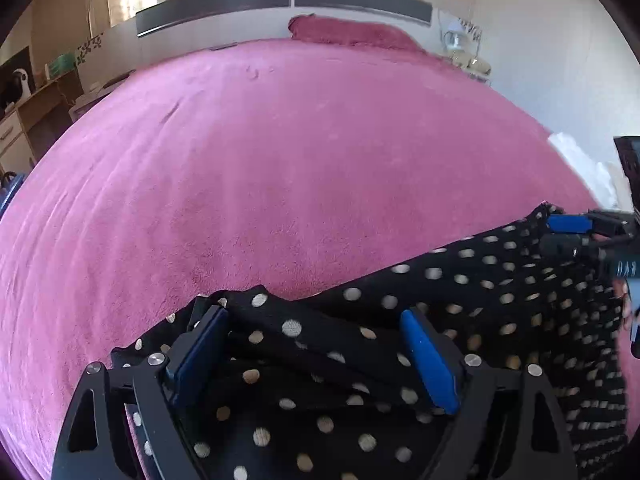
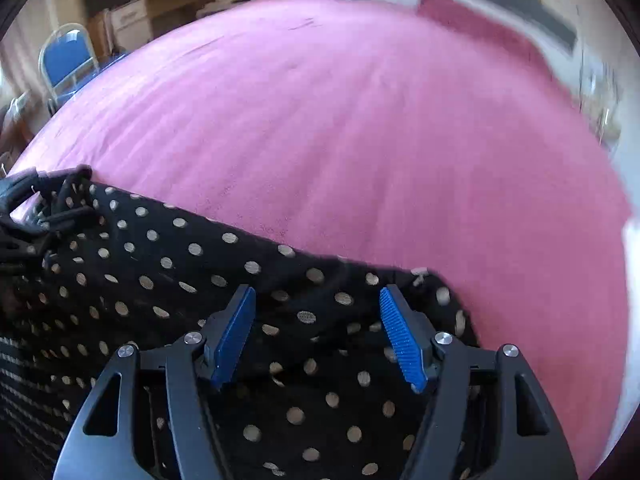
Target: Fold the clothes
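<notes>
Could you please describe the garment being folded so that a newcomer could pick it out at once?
Start from the big pink blanket that covers the bed. Along its near edge, under both open claws, lies a black garment scattered with pale polka dots. It is the only dark, patterned cloth there; the folded piece by the headboard is plain pink.

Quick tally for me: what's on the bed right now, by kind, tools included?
Polka-dot garment: 1
Pink pillow: 1
Tools over the garment: 2, left tool and right tool, both open
Total: 4, all on or over the pink bed cover
</notes>
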